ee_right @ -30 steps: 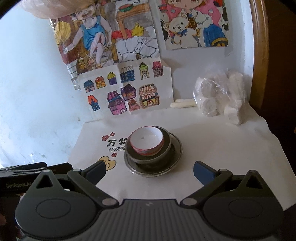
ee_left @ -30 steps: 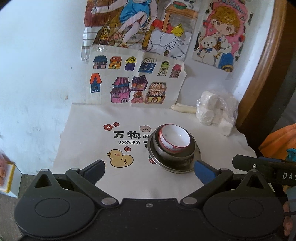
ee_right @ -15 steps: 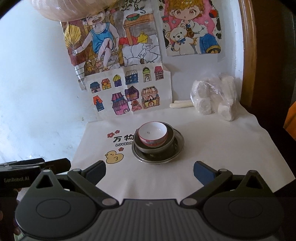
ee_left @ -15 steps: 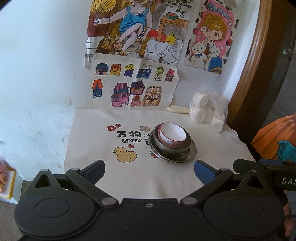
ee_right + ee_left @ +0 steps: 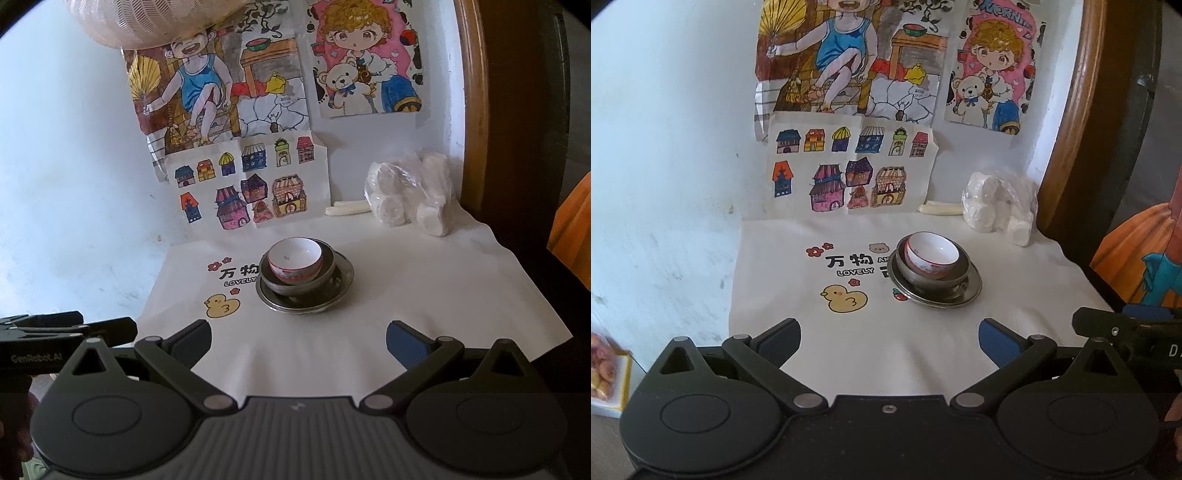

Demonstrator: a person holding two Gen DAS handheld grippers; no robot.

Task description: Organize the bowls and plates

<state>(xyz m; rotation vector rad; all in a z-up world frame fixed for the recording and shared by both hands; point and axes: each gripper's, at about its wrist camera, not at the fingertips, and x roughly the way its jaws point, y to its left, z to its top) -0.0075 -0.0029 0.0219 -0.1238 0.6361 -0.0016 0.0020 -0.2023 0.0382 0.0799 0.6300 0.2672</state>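
Observation:
A white bowl with a red pattern [image 5: 931, 255] [image 5: 294, 260] sits nested in a dark metal bowl [image 5: 923, 277] [image 5: 317, 278], which stands on a metal plate [image 5: 964, 293] [image 5: 338, 288] in the middle of the white cloth [image 5: 886, 332] [image 5: 406, 288]. My left gripper [image 5: 889, 338] is open and empty, held back from the stack near the cloth's front edge. My right gripper [image 5: 298, 339] is open and empty, also back from the stack. Each gripper's body shows at the edge of the other's view.
A clear bag of white rolls [image 5: 999, 208] [image 5: 410, 194] and a white stick [image 5: 942, 208] [image 5: 347, 209] lie at the back right by the wall. Drawings hang on the wall [image 5: 849, 170]. A wooden frame [image 5: 1067, 129] stands at the right. A snack box [image 5: 605, 373] sits low left.
Both grippers have pulled back and up from the stack, which now looks smaller and farther. The stack has not moved. Both stay open.

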